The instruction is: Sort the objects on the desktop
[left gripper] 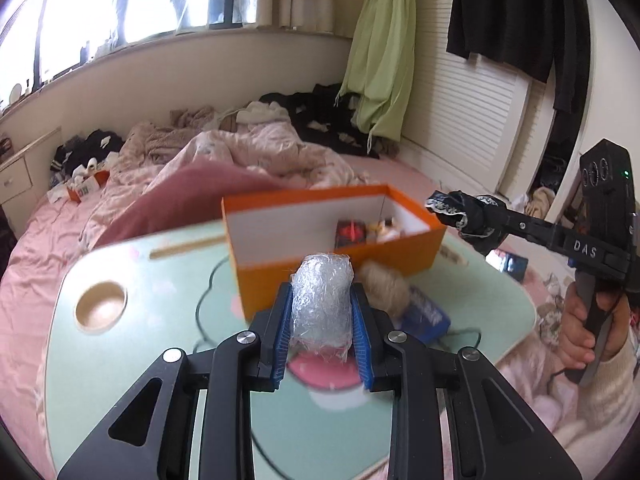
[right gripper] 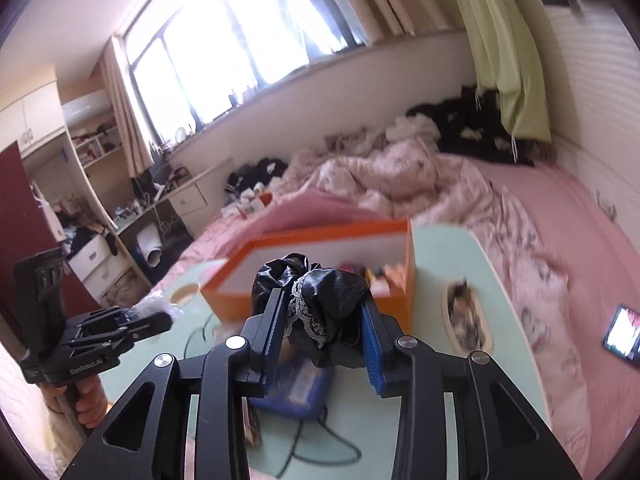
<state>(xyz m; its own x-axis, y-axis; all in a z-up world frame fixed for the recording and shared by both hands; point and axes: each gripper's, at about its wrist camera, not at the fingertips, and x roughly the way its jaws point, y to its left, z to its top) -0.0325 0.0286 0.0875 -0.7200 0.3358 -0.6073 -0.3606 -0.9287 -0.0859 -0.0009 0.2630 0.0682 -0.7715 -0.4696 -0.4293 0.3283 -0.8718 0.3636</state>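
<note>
1. Right now we are holding one gripper in each hand above a pale green lap table (left gripper: 168, 276) that is resting on a pink bed (right gripper: 560, 216).
2. We are clamping the left gripper (left gripper: 322, 312) on a small bundle of clear bubble wrap (left gripper: 322, 300), its blue pads pressing the bundle from both sides so that it is hanging clear of the tabletop.
3. We are clamping the right gripper (right gripper: 320, 316) on a crumpled black cloth with white lace trim (right gripper: 316, 300), again squeezed between the pads and lifted off the surface.
4. We are pointing both loads toward an orange box (left gripper: 340, 268) with a white lining, which is sitting near the far edge of the tabletop and already containing a few small items at its right end.
5. We are judging that the box is serving as the collecting bin, which would explain why both things are being held raised just in front of its near wall.
6. We are leaving a beige ball of yarn (left gripper: 386, 284) and a blue packet (left gripper: 426, 314) on the tabletop just in front of the box, apparently still waiting to be sorted.
7. We are also noticing a round cup recess (left gripper: 102, 306) near the left edge of the tabletop.
</note>
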